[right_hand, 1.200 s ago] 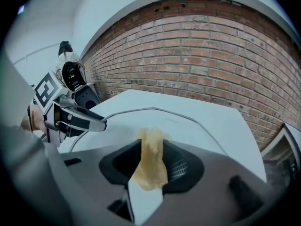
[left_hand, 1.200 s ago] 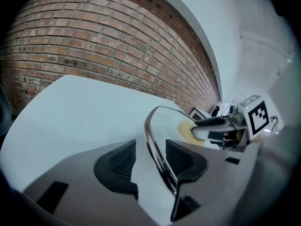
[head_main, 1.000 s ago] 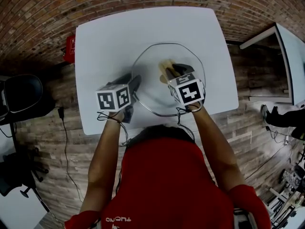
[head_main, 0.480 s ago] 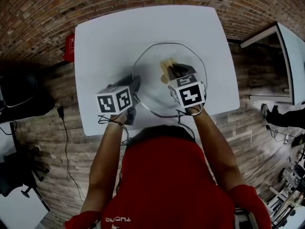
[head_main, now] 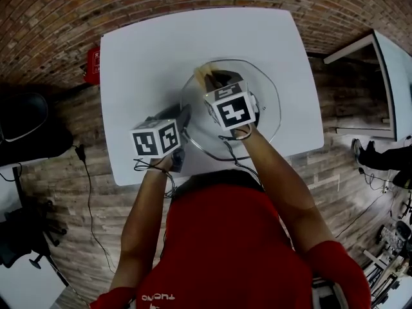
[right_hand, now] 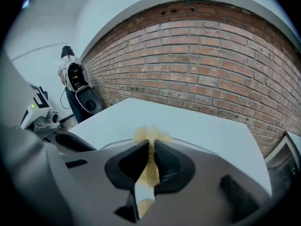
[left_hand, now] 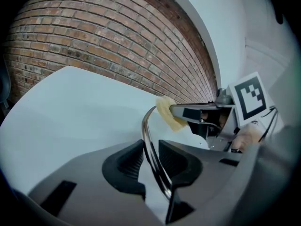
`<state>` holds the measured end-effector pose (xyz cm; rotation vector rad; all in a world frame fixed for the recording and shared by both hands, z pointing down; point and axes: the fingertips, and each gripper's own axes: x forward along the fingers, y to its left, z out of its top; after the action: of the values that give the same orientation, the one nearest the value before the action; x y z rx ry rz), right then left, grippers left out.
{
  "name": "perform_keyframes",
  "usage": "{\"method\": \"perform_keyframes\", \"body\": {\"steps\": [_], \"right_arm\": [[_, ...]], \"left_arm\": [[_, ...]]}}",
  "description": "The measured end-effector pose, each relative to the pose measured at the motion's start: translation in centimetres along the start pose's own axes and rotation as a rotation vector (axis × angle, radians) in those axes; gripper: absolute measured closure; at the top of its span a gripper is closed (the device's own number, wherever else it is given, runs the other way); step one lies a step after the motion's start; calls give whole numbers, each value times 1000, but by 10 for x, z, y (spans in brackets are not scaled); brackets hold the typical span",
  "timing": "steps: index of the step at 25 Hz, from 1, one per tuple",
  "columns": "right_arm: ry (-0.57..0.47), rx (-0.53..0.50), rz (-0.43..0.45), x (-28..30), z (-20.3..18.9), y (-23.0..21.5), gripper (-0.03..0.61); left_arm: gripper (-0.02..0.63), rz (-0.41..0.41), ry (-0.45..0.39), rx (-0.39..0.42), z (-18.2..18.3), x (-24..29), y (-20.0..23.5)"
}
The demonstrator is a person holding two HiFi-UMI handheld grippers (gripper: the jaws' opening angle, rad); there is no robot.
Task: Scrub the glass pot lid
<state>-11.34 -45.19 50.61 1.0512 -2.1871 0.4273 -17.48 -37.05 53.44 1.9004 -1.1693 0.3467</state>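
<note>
White table (head_main: 141,56) below a brick wall (head_main: 64,18), plank floor (head_main: 77,192) on the near side. Lying flat near the table's middle: glass pot lid (head_main: 267,102), metal-rimmed.

Shifted within the last second: right gripper (head_main: 215,77), from over the lid's centre out to the far-left part of the rim, sponge (head_main: 205,73) leading. Unmoved meanwhile: left gripper (head_main: 182,118), at the lid's near-left edge. Reads as a scrubbing stroke under way, centre towards edge, with the lid pinned against sliding. Probably much of the glass yet to be covered.

Seen from the left gripper view: jaws closed onto the lid's rim (left_hand: 149,140), metal band running up between the ribbed pads and touching them. Seen from the right gripper view: jaws clamped tight on the yellow sponge, squeezed thin between the pads, frayed end poking out ahead towards the lid's edge.

Containers: none on the table. No pot or basin anywhere in view, and nothing on the lid apart from the sponge. Beside the table's left edge, a red object (head_main: 93,66), too small to identify.
</note>
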Motion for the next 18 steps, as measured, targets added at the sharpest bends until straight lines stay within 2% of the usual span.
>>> {"method": "perform_keyframes", "body": {"steps": [5, 15, 18], "right_arm": [[43, -12, -19, 6, -11, -12, 526], [100, 51, -222, -33, -52, -106, 526], [105, 81, -236, -43, -57, -113, 526]], "left_arm": [[505, 0, 7, 2, 0, 1, 0], [505, 5, 7, -10, -3, -1, 1], [505, 8, 2, -14, -3, -1, 0]]}}
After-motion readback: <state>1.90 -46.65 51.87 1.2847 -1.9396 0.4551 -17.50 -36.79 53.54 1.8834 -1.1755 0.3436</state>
